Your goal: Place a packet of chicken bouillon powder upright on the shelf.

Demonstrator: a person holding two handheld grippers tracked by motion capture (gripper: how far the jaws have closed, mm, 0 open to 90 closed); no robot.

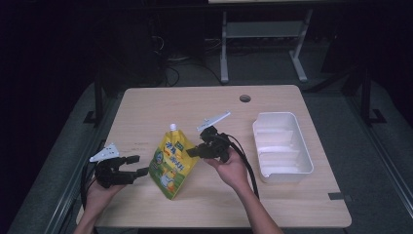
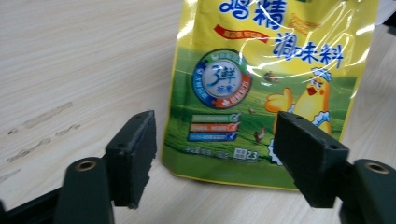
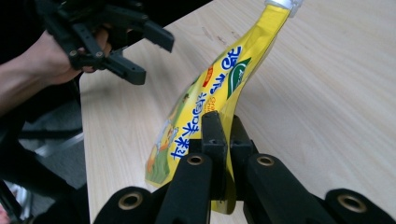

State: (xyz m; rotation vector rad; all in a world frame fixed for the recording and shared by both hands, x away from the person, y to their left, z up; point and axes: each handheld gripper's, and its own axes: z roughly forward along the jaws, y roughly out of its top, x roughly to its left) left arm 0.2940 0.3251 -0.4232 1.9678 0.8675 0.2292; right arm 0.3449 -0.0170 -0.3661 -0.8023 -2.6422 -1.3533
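The glossy yellow-and-green stand-up pouch with a white screw spout [image 1: 171, 163] sits near the front middle of the pale wooden table [image 1: 204, 105], tilted so its spout points away from the person; it is kept off flat by the right gripper [image 1: 194, 152], whose two black jaws are clenched on the pouch's right edge, the film pinched thin between them as the right gripper view [image 3: 223, 140] shows; that edge grip looks chosen because the side seam is the one stiff, narrow part a two-jaw tool can bite without squeezing the filled belly. The left gripper [image 1: 140, 165] waits just beside the pouch's lower left side, its jaws spread wide and holding nothing; in the left gripper view [image 2: 215, 154] they frame the bottom edge of the pouch without touching it, which suggests it is lined up to take the base so the load is shared. The white plastic rectangular bin with ribbed floor [image 1: 302, 141] stands well apart at the right of the table, empty as far as can be seen; it seems the likely destination.
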